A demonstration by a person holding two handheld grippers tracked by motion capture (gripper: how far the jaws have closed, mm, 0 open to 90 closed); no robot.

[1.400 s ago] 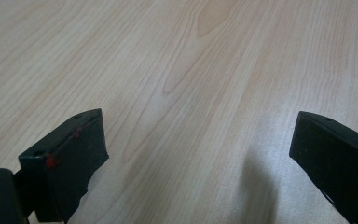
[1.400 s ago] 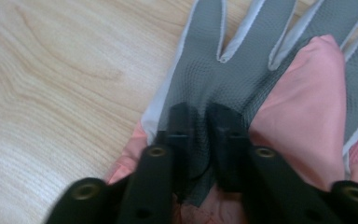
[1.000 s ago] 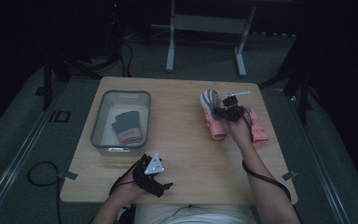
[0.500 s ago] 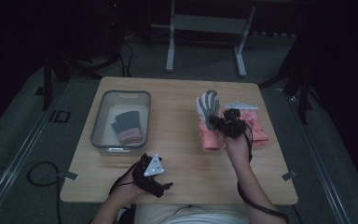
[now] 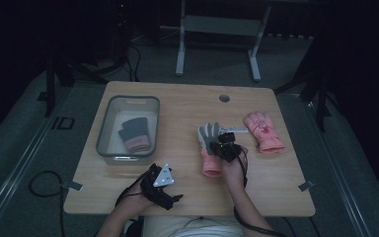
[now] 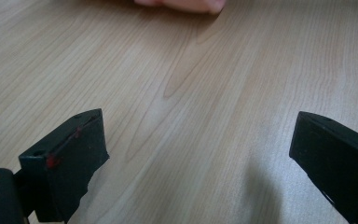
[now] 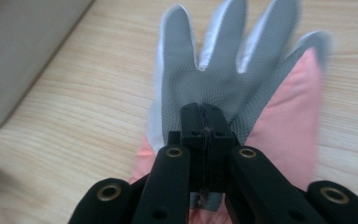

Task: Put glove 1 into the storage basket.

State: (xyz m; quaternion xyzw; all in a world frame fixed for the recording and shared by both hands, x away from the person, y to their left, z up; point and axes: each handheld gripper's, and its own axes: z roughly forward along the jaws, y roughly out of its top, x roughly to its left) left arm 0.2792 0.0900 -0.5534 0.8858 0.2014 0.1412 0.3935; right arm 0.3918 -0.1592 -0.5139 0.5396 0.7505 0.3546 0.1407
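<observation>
The right gripper (image 7: 204, 122), jaws pinched on the pink glove (image 7: 242, 93), should lift high (clearing the rim) toward the bin (image 5: 109, 132) left of it.

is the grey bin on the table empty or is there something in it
Not empty. The grey bin holds a dark glove with a pink cuff, lying on its floor.

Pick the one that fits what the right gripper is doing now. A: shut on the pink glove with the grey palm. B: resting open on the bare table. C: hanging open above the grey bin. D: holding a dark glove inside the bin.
A: the right gripper has its jaws pressed together on the pink glove with the grey palm.
</observation>
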